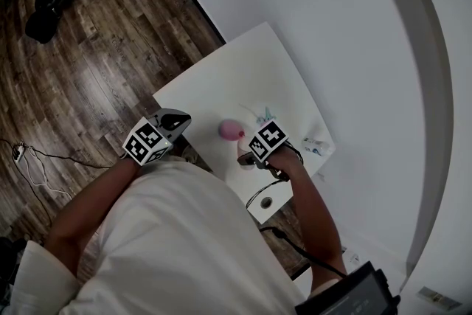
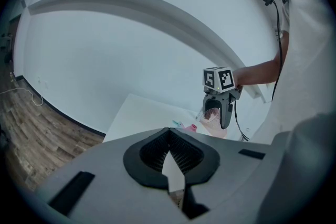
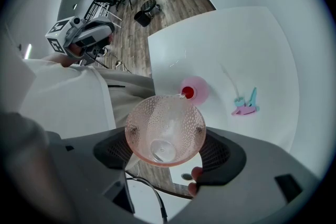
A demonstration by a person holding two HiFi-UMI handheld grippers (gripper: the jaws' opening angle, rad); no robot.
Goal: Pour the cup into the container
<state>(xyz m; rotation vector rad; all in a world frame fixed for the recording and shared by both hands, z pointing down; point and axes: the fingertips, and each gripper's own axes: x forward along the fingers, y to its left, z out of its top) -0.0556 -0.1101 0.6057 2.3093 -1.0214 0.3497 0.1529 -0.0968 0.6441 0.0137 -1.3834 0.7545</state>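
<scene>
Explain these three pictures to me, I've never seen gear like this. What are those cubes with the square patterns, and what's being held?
There is no robot here. A person holds a two-jaw gripper in each hand, and the patterned cubes are part of those grippers. One picture comes from a camera on the person's head, looking down. The other two come from cameras riding on each gripper. On the white table sit a pink container and a small teal and pink item I can't identify. The right gripper is closed on a dimpled pink cup, whose rim appears close to the container's opening. The left gripper is shut and empty.
</scene>
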